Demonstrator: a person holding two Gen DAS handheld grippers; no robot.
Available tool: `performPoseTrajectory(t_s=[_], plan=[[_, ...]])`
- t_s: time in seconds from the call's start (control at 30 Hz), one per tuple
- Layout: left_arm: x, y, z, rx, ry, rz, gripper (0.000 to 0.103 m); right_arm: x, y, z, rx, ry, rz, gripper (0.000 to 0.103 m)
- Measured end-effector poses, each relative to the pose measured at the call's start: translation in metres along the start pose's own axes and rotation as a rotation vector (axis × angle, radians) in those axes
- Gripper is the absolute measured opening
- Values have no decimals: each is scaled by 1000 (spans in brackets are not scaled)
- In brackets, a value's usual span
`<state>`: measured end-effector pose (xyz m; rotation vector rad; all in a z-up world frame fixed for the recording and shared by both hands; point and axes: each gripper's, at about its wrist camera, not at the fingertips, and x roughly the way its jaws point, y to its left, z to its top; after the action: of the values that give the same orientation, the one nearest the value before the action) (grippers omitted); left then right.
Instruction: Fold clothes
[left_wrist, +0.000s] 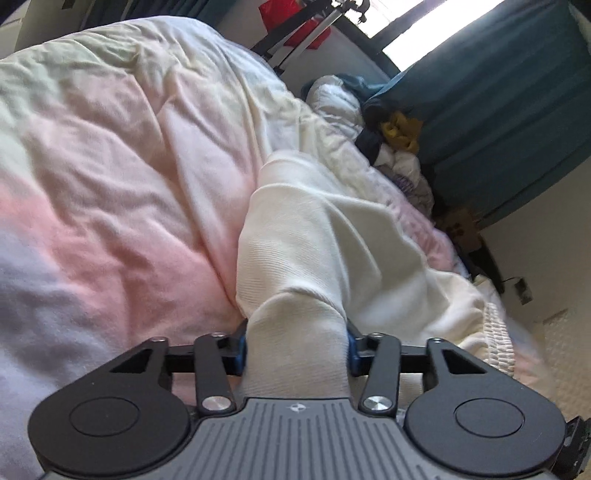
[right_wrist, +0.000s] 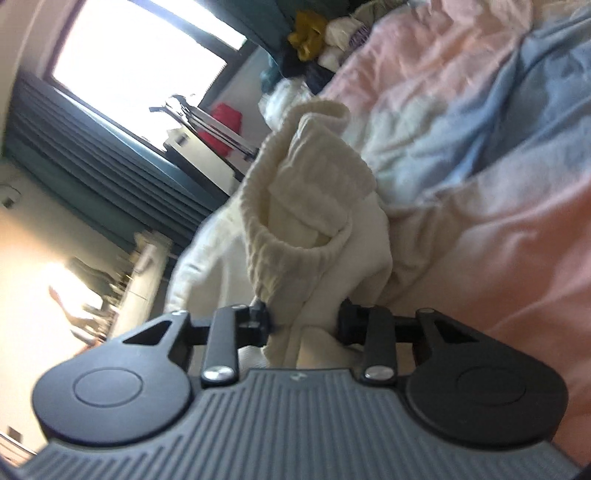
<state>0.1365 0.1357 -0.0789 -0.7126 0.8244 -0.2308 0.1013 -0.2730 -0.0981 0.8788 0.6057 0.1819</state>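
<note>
Both grippers tilt down toward the bed. The left gripper (left_wrist: 295, 345) pinches a bunched fold of the cream sweater (left_wrist: 325, 236) lying on the duvet (left_wrist: 110, 155); the right gripper (right_wrist: 304, 321) clamps its ribbed edge.

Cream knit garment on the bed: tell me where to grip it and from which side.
Grip the cream knit garment at its bunched ends, coming in low from the near edge of the bed. It lies as a long ridge, so a hold at each end should spread it. The left gripper pinches a smooth fold; the right gripper pinches fabric beside the ribbed cuff.
</note>
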Motion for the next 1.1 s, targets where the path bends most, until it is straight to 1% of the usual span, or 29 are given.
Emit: performPoseTrajectory(t_s=[0.07, 0.13, 0.2, 0.27, 0.37, 0.4, 0.5, 0.6, 0.73, 0.9, 1.0, 1.1], plan=[[-10, -5, 6, -24, -11, -32, 42, -9, 14, 7, -7, -19, 19, 35], [-23, -17, 12, -32, -43, -53, 41, -20, 28, 16, -29, -36, 47, 34], [-31, -34, 15, -23, -65, -69, 41, -35, 42, 25, -52, -61, 71, 34], [-36, -57, 18, -11, -77, -99, 41, -52, 48, 40, -69, -91, 84, 34], [-24, -105, 24, 24, -78, -142, 41, -82, 47, 65, -83, -140, 98, 33], [-18, -122, 23, 44, -77, -158, 41, -94, 41, 75, -80, -161, 94, 33], [17, -178, 5, 97, -47, -209, 41, -130, 21, 104, -70, -224, 81, 33], [53, -234, -15, 149, -14, -262, 41, -169, -12, 131, -49, -308, 45, 33], [124, -314, -57, 215, 69, -346, 41, -223, -68, 166, -19, -435, -25, 33], [210, -394, -130, 299, 158, -431, 41, -271, -144, 198, -4, -586, -145, 33], [257, -413, -172, 349, 202, -445, 41, -284, -196, 202, 46, -628, -215, 33], [294, -410, -199, 366, 227, -450, 41, -281, -240, 193, 132, -575, -273, 33]])
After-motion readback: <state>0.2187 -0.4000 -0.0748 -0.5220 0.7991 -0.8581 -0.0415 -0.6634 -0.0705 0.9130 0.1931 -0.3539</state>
